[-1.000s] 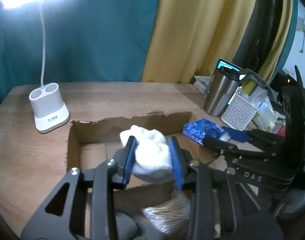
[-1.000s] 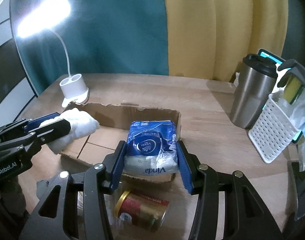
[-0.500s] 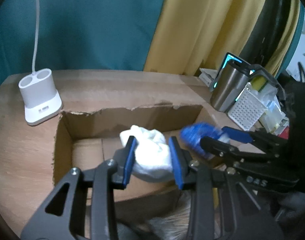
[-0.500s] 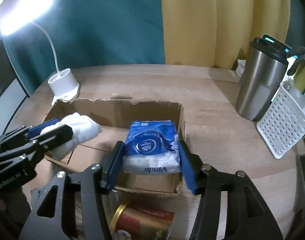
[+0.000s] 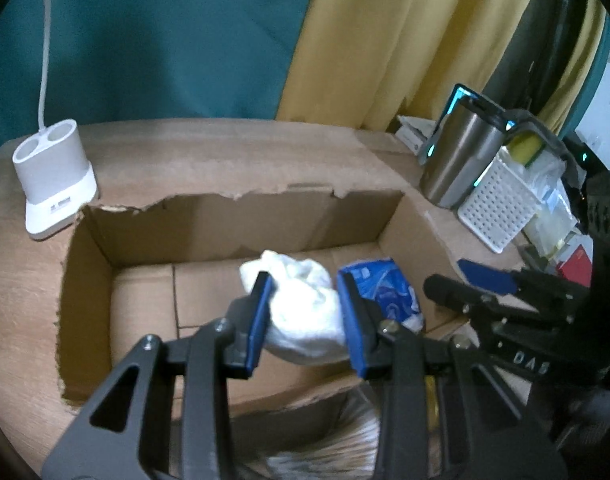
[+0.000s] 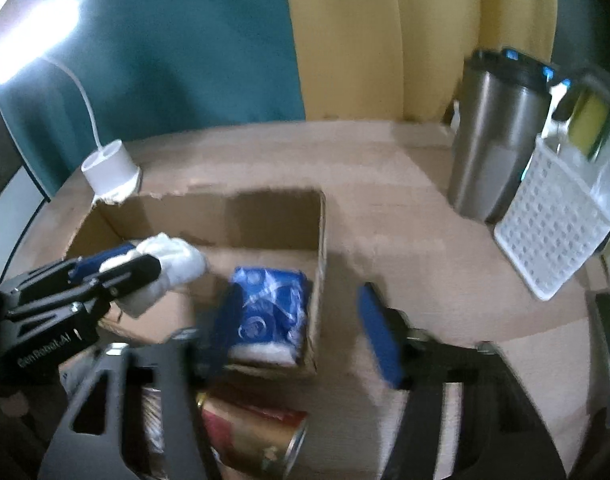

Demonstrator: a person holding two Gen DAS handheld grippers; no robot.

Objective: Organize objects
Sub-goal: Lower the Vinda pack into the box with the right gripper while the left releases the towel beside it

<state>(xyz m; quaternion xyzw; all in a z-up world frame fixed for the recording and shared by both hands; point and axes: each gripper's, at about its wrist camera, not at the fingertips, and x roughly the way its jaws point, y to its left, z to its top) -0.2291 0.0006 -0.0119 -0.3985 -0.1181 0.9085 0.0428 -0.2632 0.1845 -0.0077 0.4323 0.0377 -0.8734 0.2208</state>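
Observation:
An open cardboard box (image 5: 241,216) sits on the wooden table; it also shows in the right wrist view (image 6: 265,216). My left gripper (image 5: 307,322) is shut on a white crumpled cloth (image 5: 301,312) and holds it inside the box; the cloth also shows in the right wrist view (image 6: 173,260). A blue tissue pack (image 6: 269,312) lies in the box's right end, also seen in the left wrist view (image 5: 381,288). My right gripper (image 6: 301,332) is open, its jaws spread wide around the pack and the box's right wall.
A white lamp base (image 5: 53,176) stands left of the box. A steel tumbler (image 6: 493,140) and a white perforated basket (image 6: 553,232) stand at the right. A red and gold can (image 6: 257,436) lies in front of the box, under the grippers.
My right gripper has opened and let go of the blue tissue pack, which now rests in the box. My left gripper has moved forward and down into the box with the cloth.

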